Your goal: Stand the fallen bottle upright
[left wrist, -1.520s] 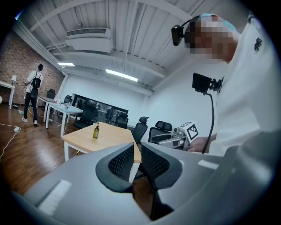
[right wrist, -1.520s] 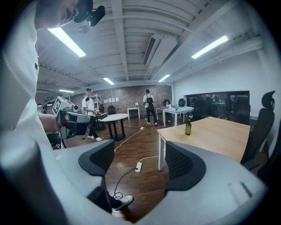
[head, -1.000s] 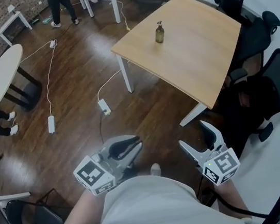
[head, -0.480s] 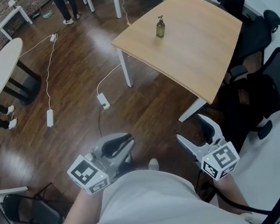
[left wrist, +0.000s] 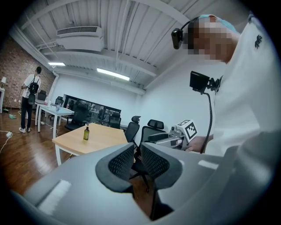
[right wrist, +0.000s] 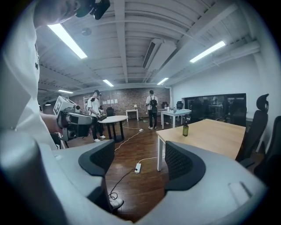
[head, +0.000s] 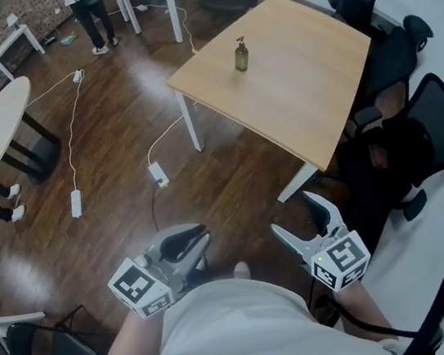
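the bottle [head: 241, 55] is not lying down: it stands upright on the wooden bench [head: 307, 85], near the far left corner, neck up, with nothing else on the top around it. so the task's goal looks already met, or else the job is simply not under way here. both tools hang low in front of the person's body, well apart from the bench, with bare wooden floor between, which suits someone standing back rather than reaching in. the left tool [head: 184, 242] has its jaws drawn nearly together, only a thin slit between the dark ribbed pads [left wrist: 118, 163], and nothing sits in that slit. the right tool [head: 298, 219] has its jaws wide apart and holds nothing; its own view looks through the gap at the floor and a white power strip [right wrist: 138, 168] on its cable. black office chairs [head: 430, 129] crowd the right side of the bench, so any approach to the bottle would likely be easier from the open floor on the left. a round white table [head: 1, 123] and another person [head: 91, 18] are off to the far left, away from all this.
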Action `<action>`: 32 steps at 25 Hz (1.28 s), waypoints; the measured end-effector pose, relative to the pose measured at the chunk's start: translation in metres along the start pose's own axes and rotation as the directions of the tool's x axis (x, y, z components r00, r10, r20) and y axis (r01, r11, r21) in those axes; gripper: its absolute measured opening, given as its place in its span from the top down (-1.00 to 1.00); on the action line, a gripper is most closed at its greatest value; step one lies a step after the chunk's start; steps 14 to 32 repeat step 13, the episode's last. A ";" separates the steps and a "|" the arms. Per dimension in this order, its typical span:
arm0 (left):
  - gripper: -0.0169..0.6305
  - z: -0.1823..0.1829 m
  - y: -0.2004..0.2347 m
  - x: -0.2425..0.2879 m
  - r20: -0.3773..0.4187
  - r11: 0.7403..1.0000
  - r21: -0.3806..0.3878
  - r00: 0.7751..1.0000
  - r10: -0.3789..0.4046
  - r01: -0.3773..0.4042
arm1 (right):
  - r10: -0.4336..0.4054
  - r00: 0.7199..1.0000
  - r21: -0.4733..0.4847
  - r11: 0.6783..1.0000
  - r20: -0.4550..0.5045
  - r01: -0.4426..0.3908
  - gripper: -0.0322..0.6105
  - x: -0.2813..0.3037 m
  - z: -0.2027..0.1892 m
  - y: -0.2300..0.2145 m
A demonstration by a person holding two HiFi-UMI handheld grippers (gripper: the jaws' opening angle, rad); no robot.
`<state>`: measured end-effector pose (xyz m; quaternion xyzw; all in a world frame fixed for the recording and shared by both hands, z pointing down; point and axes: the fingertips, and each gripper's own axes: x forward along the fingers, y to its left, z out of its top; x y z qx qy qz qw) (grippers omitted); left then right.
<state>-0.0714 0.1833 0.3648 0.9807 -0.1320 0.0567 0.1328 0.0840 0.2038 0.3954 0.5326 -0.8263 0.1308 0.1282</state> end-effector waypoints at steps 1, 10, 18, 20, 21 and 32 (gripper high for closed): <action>0.81 0.000 -0.002 0.001 -0.002 1.000 0.003 1.000 -0.006 0.006 | -0.002 1.000 0.000 1.000 0.002 0.002 -0.24 -0.001 0.000 0.000; 0.81 0.013 0.001 -0.006 0.015 0.999 0.035 1.000 0.000 -0.001 | 0.010 0.999 -0.035 0.999 0.044 -0.008 -0.23 0.011 0.015 0.005; 0.80 0.013 0.003 -0.012 0.007 0.999 0.039 1.000 0.024 -0.024 | 0.037 0.998 -0.031 0.999 0.047 -0.036 -0.23 0.018 0.017 0.011; 0.80 0.013 0.003 -0.012 0.007 0.999 0.039 1.000 0.024 -0.024 | 0.037 0.998 -0.031 0.999 0.047 -0.036 -0.23 0.018 0.017 0.011; 0.80 0.013 0.003 -0.012 0.007 0.999 0.039 1.000 0.024 -0.024 | 0.037 0.998 -0.031 0.999 0.047 -0.036 -0.23 0.018 0.017 0.011; 0.80 0.013 0.003 -0.012 0.007 0.999 0.039 1.000 0.024 -0.024 | 0.037 0.998 -0.031 0.999 0.047 -0.036 -0.23 0.018 0.017 0.011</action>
